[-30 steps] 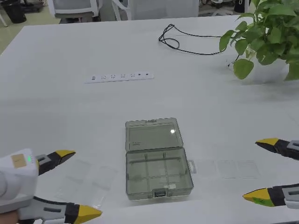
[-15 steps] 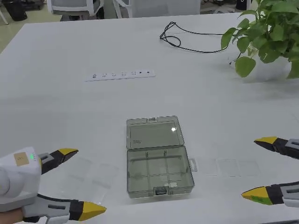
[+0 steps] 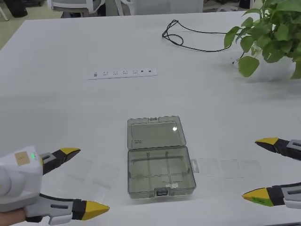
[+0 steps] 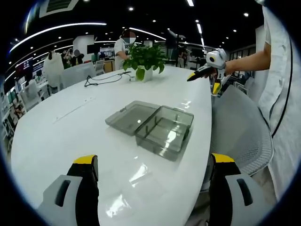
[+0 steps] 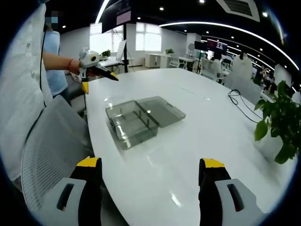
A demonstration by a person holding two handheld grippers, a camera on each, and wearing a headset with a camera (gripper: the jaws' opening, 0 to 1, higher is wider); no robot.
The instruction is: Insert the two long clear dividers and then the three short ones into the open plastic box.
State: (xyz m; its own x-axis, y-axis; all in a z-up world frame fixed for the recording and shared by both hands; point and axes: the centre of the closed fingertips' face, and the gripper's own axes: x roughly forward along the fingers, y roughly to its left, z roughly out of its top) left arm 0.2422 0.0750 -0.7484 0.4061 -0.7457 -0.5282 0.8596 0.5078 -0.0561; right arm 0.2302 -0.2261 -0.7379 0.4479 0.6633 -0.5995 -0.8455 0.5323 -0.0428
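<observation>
- Long clear dividers (image 3: 104, 175) lie flat just off the wide-parted jaw tips of the left gripper (image 3: 90, 179); three short dividers (image 3: 229, 167) lie ahead of the right gripper (image 3: 252, 168), likewise parted, empty;
- the open plastic box (image 3: 161, 175) sits between both pairs;
- we judge the dividers light, thin, slippery, lying flush; we would pinch one edge.

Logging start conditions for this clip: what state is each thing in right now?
Box: open, lid laid back flat.
Long dividers: loose on the table, left of box.
Short dividers: loose on table, right of box.
Left tongs: open, empty.
Right tongs: open, empty.
</observation>
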